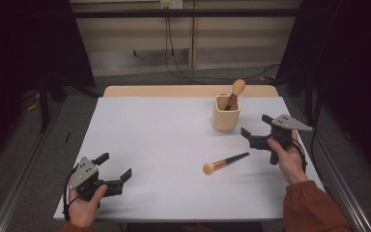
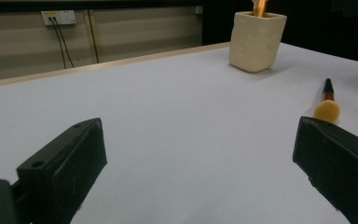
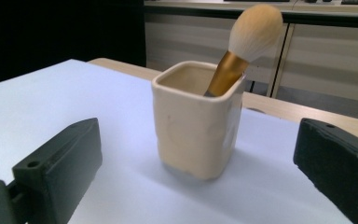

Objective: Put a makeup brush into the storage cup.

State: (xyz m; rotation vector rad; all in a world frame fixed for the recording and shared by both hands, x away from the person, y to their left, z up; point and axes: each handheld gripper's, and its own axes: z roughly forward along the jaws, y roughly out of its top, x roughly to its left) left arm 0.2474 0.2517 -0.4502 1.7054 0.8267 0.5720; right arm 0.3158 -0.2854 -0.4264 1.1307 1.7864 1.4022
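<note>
My table [image 1: 164, 145], white-topped with a wooden strip along its far edge, carries a cream square cup [image 1: 226, 115] (one brush leaning inside it) toward the far right, and a loose makeup brush [image 1: 224, 162] lying flat nearer to me.
</note>
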